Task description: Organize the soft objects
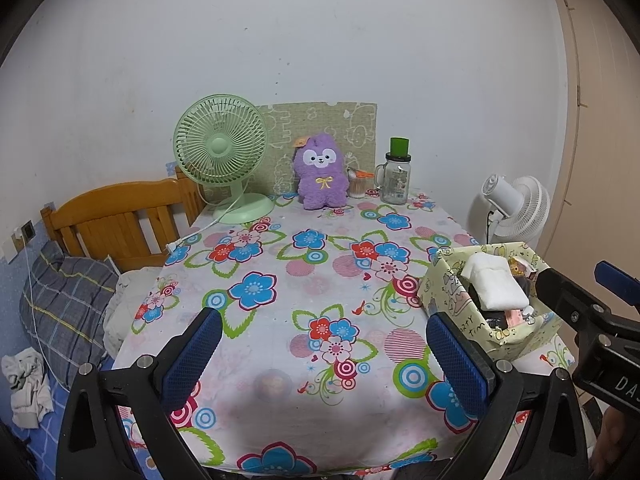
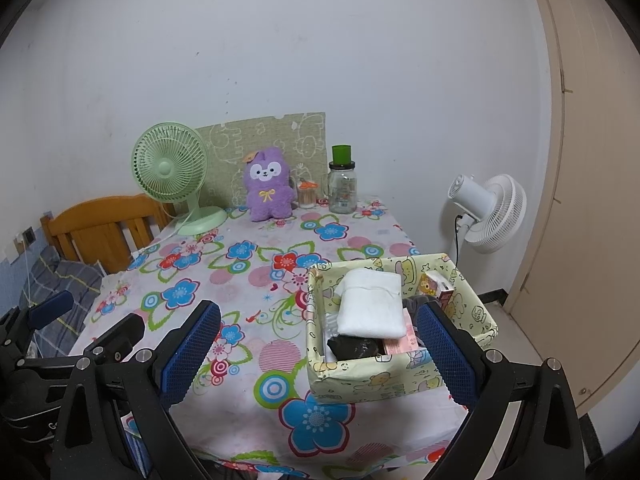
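Blue mesh pads are facing each other across a wide gap on both pairs of tongs, and we are gripping nothing with either. We are holding the left tongs (image 1: 320, 364) above the near edge of the worktop (image 1: 280, 264), over its flowered cloth. We are holding the right tongs (image 2: 320, 354) near the near right corner, where their right pad is overlapping the near right side of the yellow cartoon-print box (image 2: 360, 380).

The box is standing near the right edge of the worktop, and a folded white towel (image 2: 370, 306) is lying on top of its contents, tilted toward the near wall. Under it a dark soft item (image 2: 354, 347) and pink packets are showing, too crowded for us to name.

Along the far edge we are seeing a green desk fan (image 1: 220, 156) at the left, a purple plush toy (image 1: 320, 172) sitting upright in the middle, a small jar of cotton swabs (image 1: 357, 186) just beside it, and a glass mug jar with a green cap (image 1: 397, 176).
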### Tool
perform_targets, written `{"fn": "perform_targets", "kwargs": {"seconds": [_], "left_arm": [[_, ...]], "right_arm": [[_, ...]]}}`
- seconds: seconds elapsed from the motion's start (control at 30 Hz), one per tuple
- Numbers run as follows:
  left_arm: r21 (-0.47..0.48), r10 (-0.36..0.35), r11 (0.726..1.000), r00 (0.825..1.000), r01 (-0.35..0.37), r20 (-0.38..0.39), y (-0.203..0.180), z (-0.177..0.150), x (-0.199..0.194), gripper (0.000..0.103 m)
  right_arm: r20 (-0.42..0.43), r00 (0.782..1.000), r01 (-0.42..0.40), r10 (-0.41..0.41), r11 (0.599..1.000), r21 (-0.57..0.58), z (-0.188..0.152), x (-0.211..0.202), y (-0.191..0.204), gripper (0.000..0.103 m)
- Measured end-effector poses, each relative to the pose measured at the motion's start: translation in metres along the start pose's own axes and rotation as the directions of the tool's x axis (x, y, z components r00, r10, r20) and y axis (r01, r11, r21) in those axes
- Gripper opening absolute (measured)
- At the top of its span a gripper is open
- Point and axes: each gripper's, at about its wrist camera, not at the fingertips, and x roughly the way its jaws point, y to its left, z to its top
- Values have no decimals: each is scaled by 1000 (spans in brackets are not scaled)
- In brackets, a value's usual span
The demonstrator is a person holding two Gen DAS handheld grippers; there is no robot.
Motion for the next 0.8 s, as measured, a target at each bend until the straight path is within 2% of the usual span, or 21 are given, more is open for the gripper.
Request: {"fn": "perform_targets", "kwargs": {"seconds": [0.8], "left_arm": [[22,-24,999,1000,23,11,-3,2,-1,103]], "right_arm": [[6,1000,11,-11,1000,2,-2,-3,5,100]]}}
